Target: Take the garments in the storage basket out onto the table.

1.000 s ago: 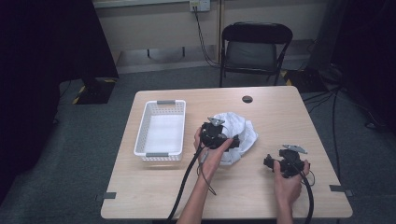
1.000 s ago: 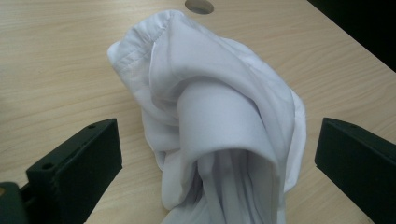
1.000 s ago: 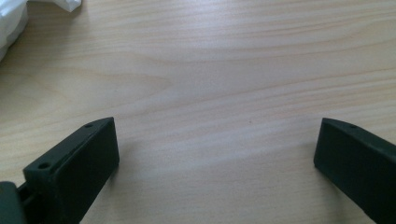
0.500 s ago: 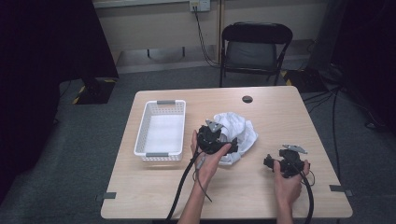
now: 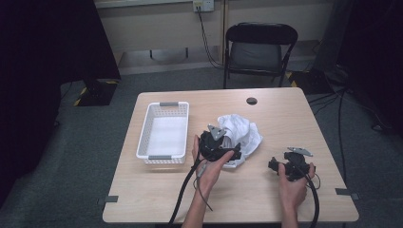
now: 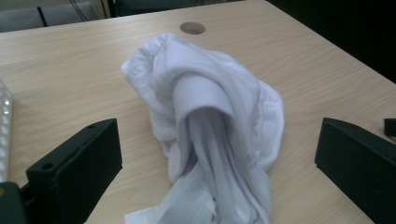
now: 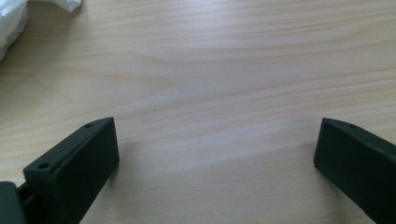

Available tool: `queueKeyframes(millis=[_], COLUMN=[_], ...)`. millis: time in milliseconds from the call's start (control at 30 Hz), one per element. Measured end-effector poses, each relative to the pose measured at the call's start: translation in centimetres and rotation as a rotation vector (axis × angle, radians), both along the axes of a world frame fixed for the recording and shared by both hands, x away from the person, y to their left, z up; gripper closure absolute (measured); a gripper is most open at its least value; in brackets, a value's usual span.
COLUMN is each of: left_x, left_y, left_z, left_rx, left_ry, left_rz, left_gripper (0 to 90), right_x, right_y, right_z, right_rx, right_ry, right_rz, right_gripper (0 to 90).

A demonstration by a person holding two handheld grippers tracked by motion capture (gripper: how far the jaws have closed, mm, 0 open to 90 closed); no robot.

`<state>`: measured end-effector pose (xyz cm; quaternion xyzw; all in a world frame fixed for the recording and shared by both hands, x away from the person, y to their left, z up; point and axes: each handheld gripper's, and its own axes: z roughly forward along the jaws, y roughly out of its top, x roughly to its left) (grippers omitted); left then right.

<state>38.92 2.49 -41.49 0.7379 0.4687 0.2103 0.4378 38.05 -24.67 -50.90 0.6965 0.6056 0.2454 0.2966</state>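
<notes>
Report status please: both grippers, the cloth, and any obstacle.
Left gripper open, jaws either side of white cloth, not closed. Right gripper open over bare table. Basket left of cloth, apart. No obstacle.

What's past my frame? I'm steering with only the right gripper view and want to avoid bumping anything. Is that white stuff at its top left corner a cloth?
Observer: Yes. It is the edge of a crumpled white cloth heaped near the middle of the table.
Operator: Is the left claw holding it?
Observer: No. The left claw is open. Its jaws stand wide on either side of the heap, apart from it.
Operator: Anything else on the table?
Observer: A white basket, empty, sits on the person's left of the cloth and does not touch it.
</notes>
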Motion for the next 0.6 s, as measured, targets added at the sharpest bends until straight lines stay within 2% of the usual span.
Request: queueKeyframes(millis=[600], left_x=[-3.0], left_y=[2.5], left_z=[0.9], left_rx=[-0.023], left_ry=[-0.066], left_rz=[0.024], left_gripper=[0.4], right_x=[0.0], right_y=[0.0], right_z=[0.0], right_rx=[0.000], right_ry=[0.000], right_rz=[0.000], right_gripper=[0.0])
